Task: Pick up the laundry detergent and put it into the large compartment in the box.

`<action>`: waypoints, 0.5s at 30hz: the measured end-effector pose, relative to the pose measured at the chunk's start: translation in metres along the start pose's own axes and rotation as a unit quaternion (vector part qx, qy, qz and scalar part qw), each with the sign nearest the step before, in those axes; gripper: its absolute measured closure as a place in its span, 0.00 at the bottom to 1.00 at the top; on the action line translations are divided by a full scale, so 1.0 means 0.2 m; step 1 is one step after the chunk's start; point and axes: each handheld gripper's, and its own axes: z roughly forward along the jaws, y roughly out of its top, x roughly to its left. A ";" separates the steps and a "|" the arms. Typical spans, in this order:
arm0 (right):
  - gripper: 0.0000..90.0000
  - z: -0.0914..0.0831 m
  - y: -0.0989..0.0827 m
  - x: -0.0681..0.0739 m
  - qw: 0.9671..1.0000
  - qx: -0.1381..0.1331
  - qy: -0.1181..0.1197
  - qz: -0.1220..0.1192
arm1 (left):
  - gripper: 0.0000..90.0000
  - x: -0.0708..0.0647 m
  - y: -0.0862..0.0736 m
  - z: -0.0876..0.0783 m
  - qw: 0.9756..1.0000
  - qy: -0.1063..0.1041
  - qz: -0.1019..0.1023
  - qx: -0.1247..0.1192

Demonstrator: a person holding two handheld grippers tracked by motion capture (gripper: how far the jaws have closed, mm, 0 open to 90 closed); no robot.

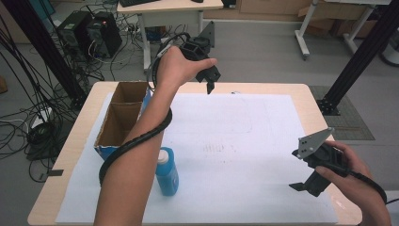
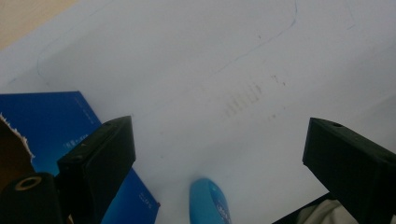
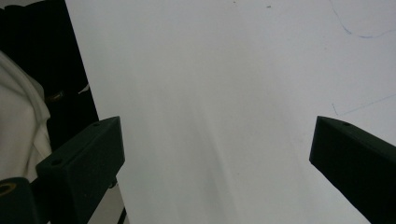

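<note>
A blue bottle (image 1: 166, 172) stands beside the open cardboard box (image 1: 123, 117); the raised left gripper (image 1: 209, 87), jaws apart and empty, should come down squarely over its cap before closing.

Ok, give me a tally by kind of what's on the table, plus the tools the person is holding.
Cardboard box: 1
Blue bottle: 1
White paper sheet: 1
Handheld tools: 2, the left tool raised near the table's far edge, the right tool low at its near right, both with open, empty jaws
Total: 5
</note>
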 end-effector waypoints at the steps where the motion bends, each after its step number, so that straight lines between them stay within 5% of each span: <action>1: 0.03 0.00 0.01 0.01 1.000 0.000 0.000 -0.004 | 0.11 0.00 -0.02 -0.01 1.000 0.001 -0.002 -0.002; 15: 0.03 -0.03 0.09 0.11 0.999 -0.007 0.003 -0.037 | 0.11 -0.06 -0.40 -0.16 0.999 0.023 -0.032 -0.009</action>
